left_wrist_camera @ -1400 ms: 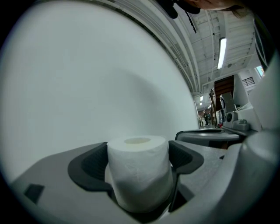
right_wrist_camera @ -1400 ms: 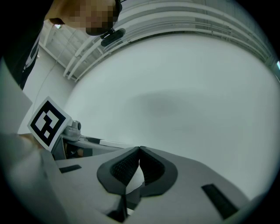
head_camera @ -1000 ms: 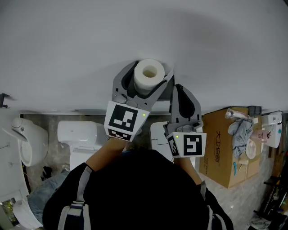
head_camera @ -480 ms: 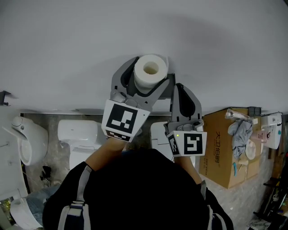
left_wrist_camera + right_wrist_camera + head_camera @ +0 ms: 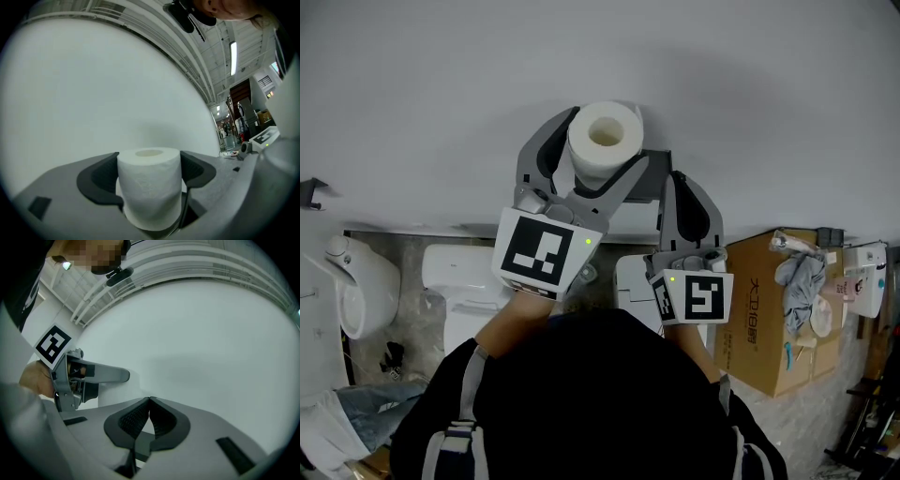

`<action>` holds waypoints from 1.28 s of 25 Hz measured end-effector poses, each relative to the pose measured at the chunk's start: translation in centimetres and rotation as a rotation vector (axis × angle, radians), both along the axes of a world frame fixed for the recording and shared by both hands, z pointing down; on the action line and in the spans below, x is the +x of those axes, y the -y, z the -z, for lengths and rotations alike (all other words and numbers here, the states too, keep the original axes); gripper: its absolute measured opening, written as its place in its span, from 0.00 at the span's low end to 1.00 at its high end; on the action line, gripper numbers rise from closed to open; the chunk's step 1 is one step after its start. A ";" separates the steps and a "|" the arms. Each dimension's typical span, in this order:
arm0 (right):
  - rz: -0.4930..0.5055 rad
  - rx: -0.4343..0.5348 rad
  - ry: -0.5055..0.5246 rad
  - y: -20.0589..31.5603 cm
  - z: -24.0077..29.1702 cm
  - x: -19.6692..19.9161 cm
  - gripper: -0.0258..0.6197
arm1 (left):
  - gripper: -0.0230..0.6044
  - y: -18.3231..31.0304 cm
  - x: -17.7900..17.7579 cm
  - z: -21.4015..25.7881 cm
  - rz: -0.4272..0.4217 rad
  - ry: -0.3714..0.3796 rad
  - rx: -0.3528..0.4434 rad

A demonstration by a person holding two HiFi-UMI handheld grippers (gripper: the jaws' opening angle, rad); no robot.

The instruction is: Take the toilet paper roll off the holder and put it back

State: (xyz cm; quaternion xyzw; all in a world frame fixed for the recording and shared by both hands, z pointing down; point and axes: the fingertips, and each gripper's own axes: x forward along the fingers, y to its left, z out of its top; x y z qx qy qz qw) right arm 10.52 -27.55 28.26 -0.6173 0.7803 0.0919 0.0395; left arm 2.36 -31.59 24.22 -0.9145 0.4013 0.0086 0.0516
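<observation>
Left gripper (image 5: 149, 174) is clamped on the toilet paper roll (image 5: 149, 187), core hole up, close to the white wall (image 5: 441, 94). The dark bracket (image 5: 649, 187) just right of the roll is probably the holder, peg not visible. Line the core up with it before seating, and squeeze lightly so the tube doesn't crush. Right gripper (image 5: 149, 417) is pressed together, empty, beside the bracket

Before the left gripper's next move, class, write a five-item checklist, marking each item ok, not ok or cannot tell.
1. White cylindrical toilet paper roll clamped between left gripper fingers: ok.
2. Roll upright, hollow core facing up: ok.
3. Right gripper shut, holding nothing: ok.
4. Right gripper apart from roll: ok.
5. Where the holder sits: cannot tell; not clearly visible.
</observation>
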 end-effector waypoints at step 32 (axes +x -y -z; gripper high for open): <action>0.093 0.002 0.004 1.1 0.2 -4.2 0.07 | 0.66 -0.5 -9.2 -2.9 0.216 0.063 -0.002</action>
